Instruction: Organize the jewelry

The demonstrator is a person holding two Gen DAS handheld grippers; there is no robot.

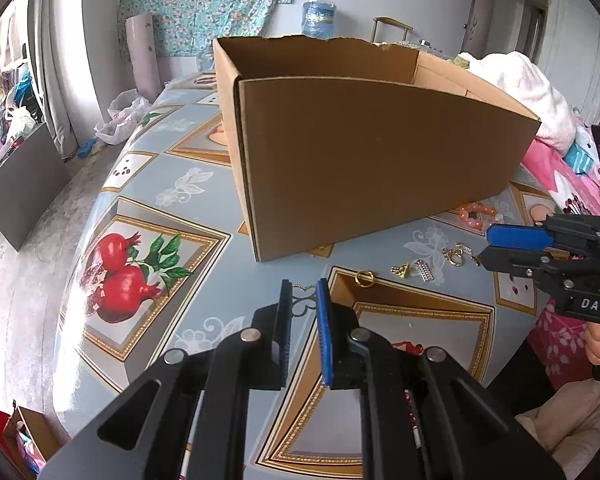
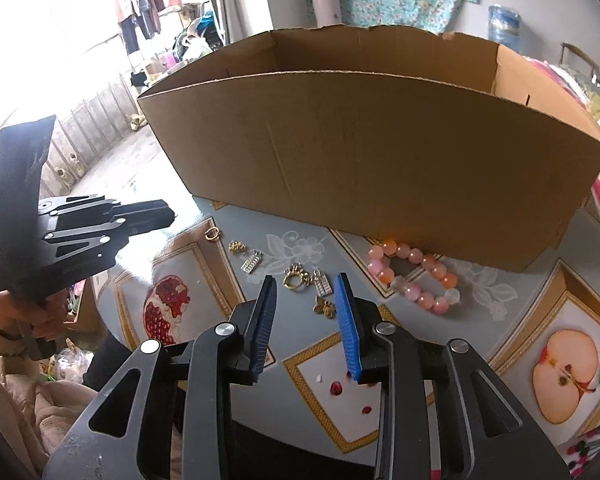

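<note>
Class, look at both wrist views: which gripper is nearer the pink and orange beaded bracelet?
Right. The right gripper hovers open just left of the pink and orange beaded bracelet; the left gripper, also open, sits farther left, past the small gold pieces.

Matt cardboard box (image 2: 372, 168), glossy bead bracelet (image 2: 414, 280), shiny patterned tablecloth (image 1: 188, 216).

Both hand-held grippers, left (image 1: 304, 290) and right (image 2: 306, 285), gape empty.

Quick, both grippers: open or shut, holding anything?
Left gripper: open, jaws apart, nothing between them.
Right gripper: open, empty, above the small gold jewelry on the table.
</note>
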